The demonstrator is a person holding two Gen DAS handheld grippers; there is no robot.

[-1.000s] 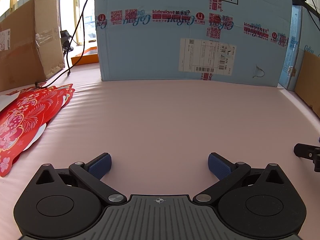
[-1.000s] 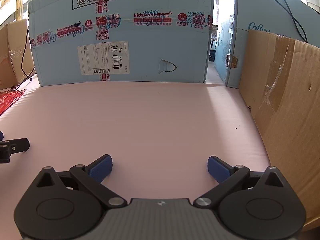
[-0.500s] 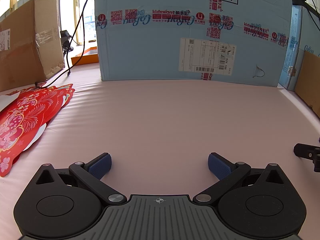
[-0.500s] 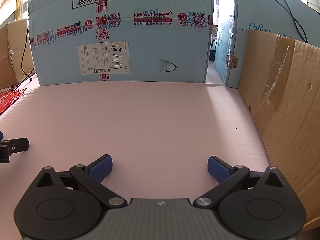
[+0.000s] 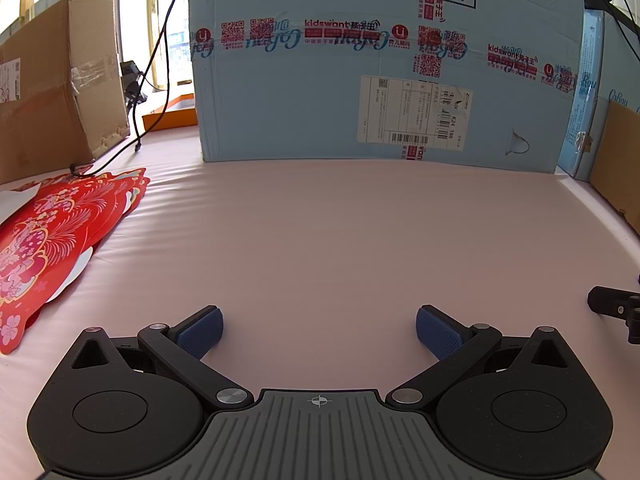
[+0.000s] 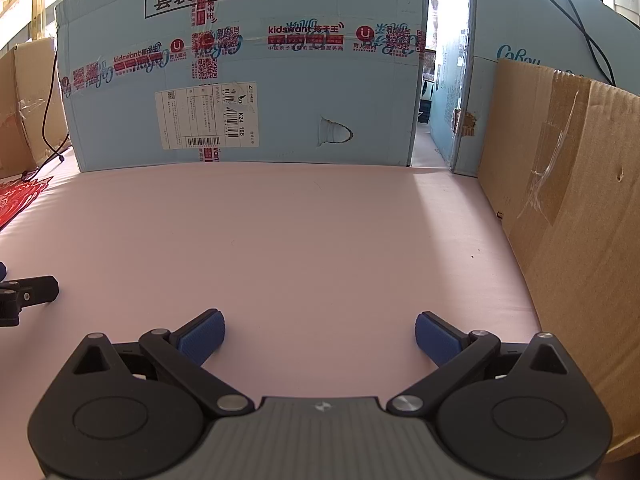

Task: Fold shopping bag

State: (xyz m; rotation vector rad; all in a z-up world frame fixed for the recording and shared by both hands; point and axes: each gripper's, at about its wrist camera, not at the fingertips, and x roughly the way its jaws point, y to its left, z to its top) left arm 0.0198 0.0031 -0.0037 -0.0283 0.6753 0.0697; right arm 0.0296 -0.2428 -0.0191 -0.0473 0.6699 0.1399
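One red shopping bag (image 5: 52,240) lies flat at far left on the pink table (image 5: 340,232), well apart from both tools. Left gripper (image 5: 319,330) and right gripper (image 6: 319,336): spread, empty. Large blue box (image 5: 384,64) behind; two brown cartons (image 5: 56,84) (image 6: 576,220) flank.

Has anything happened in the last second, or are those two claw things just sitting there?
Nothing visibly changed. The left gripper and right gripper are open and empty over the pink table, and the red shopping bag lies untouched at the left.
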